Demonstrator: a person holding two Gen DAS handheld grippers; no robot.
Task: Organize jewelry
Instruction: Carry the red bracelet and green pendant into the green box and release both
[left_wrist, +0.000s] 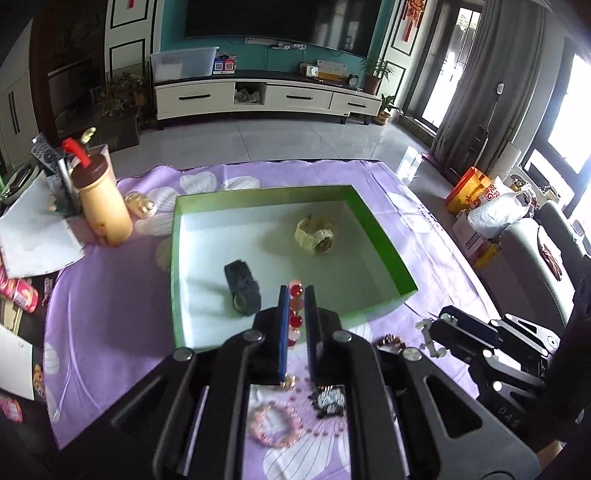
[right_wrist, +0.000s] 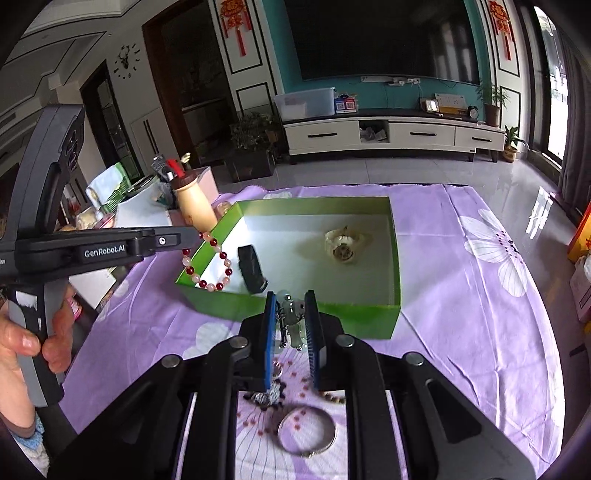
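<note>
My left gripper (left_wrist: 296, 295) is shut on a bracelet of red and pale beads (left_wrist: 296, 306), held above the near edge of the green box (left_wrist: 384, 247). From the right wrist view the same bracelet (right_wrist: 222, 255) hangs as a loop from the left gripper (right_wrist: 195, 233) over the box's left wall. My right gripper (right_wrist: 291, 301) is shut on a pale, translucent link bracelet (right_wrist: 291, 317) just before the box's near wall (right_wrist: 369, 317). Inside lie a black watch (left_wrist: 242, 291) and a cream watch (left_wrist: 316, 236). The right gripper (left_wrist: 439, 332) sits to the box's right.
On the purple flowered cloth (left_wrist: 110, 314) lie a pink bead bracelet (left_wrist: 275, 424), a black-and-white piece (left_wrist: 328, 402), brown beads (left_wrist: 389, 341) and a silver bangle (right_wrist: 306, 430). A tan bottle (left_wrist: 101, 206), remotes and papers crowd the left. A hand (right_wrist: 22, 343) grips the left handle.
</note>
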